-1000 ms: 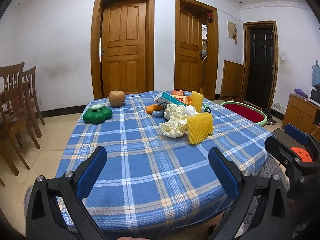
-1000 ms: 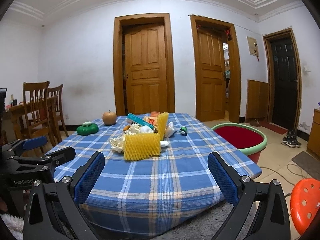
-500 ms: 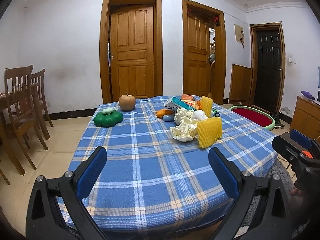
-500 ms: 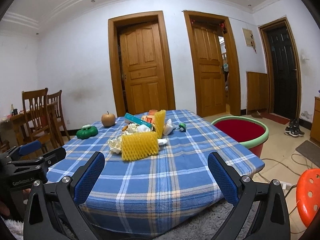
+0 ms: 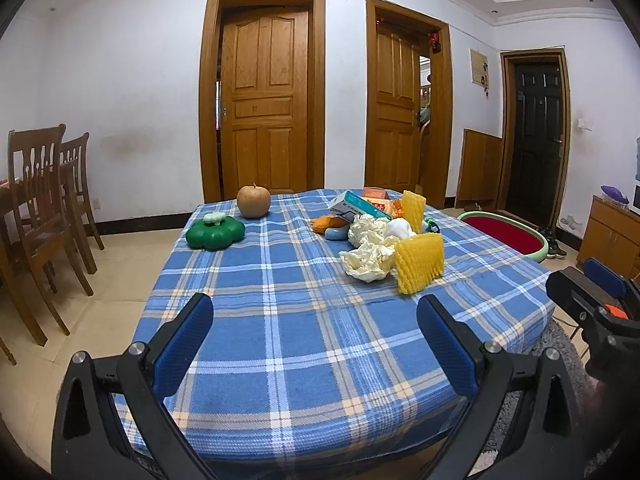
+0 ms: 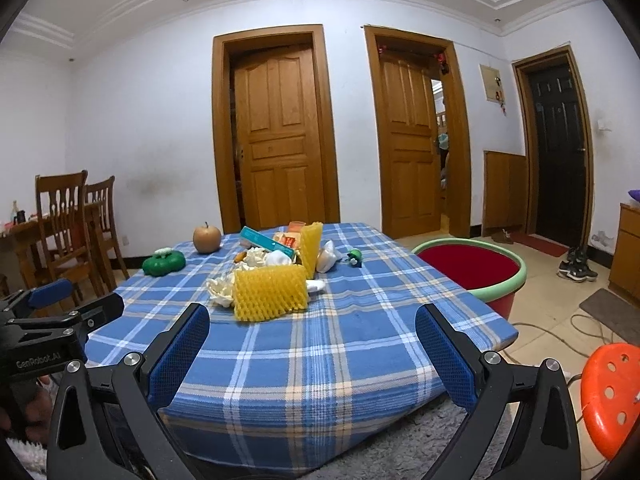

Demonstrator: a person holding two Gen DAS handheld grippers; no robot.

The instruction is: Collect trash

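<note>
— Both grippers have drawn back; left gripper [image 5: 316,344] and right gripper [image 6: 312,348] gape, released; foam netting [image 6: 270,293] sits at twelve o'clock on the table [image 6: 340,344].
— Featherlight, squashy; I'd pinch its upper edge.

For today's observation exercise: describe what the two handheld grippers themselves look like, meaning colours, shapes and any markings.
Both the left gripper and the right gripper have black, angular frames with silver screw heads at the joints. Each finger ends in a blue, finely textured pad. Seen from the right wrist view, the left gripper's body bears white lettering reading GenRobot.AI. No cables or sleeves are visible.
</note>
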